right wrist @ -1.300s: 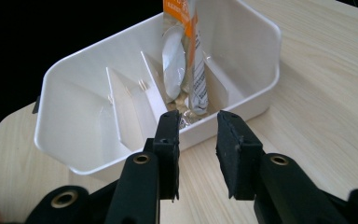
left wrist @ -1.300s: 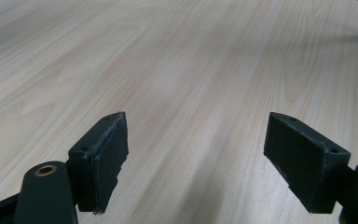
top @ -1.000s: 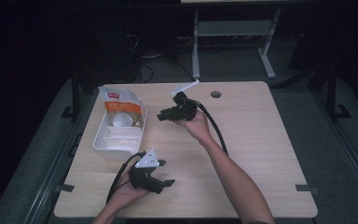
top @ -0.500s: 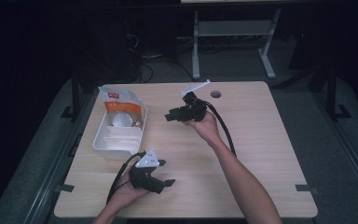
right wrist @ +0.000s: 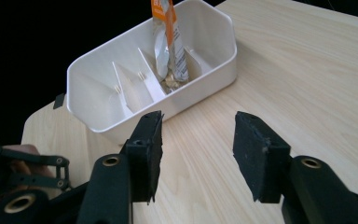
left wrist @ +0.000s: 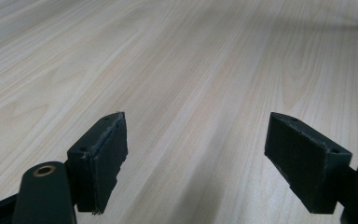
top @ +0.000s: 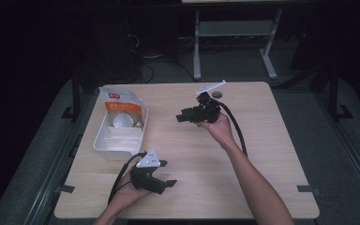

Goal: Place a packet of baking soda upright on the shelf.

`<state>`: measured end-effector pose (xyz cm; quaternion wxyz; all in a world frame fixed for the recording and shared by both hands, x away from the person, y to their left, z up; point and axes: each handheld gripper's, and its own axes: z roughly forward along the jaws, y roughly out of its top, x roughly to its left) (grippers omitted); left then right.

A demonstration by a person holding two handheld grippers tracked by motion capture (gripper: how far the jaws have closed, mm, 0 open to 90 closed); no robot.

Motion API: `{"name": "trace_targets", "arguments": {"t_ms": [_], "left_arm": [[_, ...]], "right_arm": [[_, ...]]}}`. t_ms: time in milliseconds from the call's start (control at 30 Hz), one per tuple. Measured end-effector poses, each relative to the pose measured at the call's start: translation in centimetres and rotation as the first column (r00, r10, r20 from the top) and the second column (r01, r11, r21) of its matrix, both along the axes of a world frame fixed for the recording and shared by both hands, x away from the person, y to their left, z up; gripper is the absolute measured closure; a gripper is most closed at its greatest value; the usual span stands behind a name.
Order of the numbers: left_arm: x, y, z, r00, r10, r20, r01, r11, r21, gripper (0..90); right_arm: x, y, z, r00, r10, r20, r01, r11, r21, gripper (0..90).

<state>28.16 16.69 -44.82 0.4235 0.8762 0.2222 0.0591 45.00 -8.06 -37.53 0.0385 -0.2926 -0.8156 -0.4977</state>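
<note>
A pale wooden tabletop (top: 262, 154) stands in a dark room. The right gripper (right wrist: 196, 140) is raised, jaws moderately apart and empty, aimed at the white divided tray (right wrist: 98, 81) holding an orange-labelled packet (right wrist: 168, 42). Judged advice: approach the packet from above, centred between the jaws. The left gripper (left wrist: 196, 154) rests low, jaws wide, empty.

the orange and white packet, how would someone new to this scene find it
On the wooden table, look to the left edge for the white divided tray. The orange and white packet stands in its far end compartment, the tray's only visible contents, rising above the rim.
</note>
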Motion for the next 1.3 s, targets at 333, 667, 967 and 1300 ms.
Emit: {"name": "trace_targets", "arguments": {"t_ms": [333, 667, 967, 1300], "left_arm": [[0.1, 0.1, 0.0, 1.0000, 0.004, -0.001, -0.004, 1.0000, -0.002, 20.8], [0.2, 0.1, 0.0, 0.9999, 0.010, -0.005, -0.010, 0.9999, -0.007, 20.7], [0.3, 0.1, -0.1, 0.9999, 0.012, -0.006, -0.012, 0.9999, -0.007, 20.6], [0.3, 0.1, -0.1, 0.9999, 0.014, -0.003, -0.014, 0.9999, -0.008, 20.6]], "right_arm": [[-1.0, -2.5, 0.2, 0.9995, -0.031, 0.011, 0.031, 0.9995, 0.011, 48.3], [-2.0, -4.9, -0.3, 0.9981, -0.062, 0.003, 0.062, 0.9979, 0.018, 45.3], [-2.6, -6.5, -0.4, 0.9964, -0.085, 0.006, 0.085, 0.9961, 0.023, 43.8], [-3.2, -7.9, -0.3, 0.9949, -0.100, -0.014, 0.100, 0.9949, 0.012, 41.7]]}}
